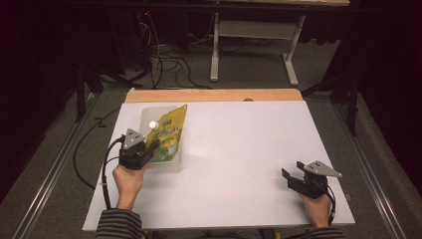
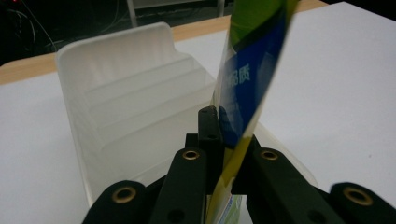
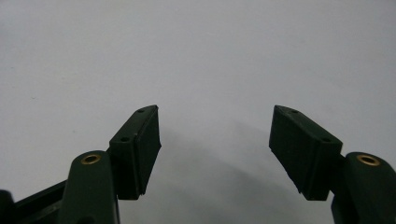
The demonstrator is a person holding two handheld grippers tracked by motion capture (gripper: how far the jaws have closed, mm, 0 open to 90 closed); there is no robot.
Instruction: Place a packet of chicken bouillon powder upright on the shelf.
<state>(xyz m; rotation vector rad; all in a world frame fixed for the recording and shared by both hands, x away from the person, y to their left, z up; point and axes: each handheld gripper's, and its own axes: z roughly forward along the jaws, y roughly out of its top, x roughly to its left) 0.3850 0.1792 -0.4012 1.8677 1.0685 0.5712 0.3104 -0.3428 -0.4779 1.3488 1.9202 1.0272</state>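
In the high view, a flat yellow-green foil pouch [image 1: 170, 133] is held clamped by the left gripper [image 1: 149, 147] over a translucent plastic bin [image 1: 149, 115] at ten o'clock; the right gripper [image 1: 293, 175] is rested spread at four o'clock. In the left gripper view, the pouch [image 2: 247, 79] is pinched at its edge; it is judged light, floppy and slippery. The bin [image 2: 126, 107] is seen empty. In the right gripper view, nothing is held between the parted jaws.

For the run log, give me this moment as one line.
left gripper: shut on yellow-green packet | packet: over clear plastic bin | right gripper: open, holding nothing, low over white table
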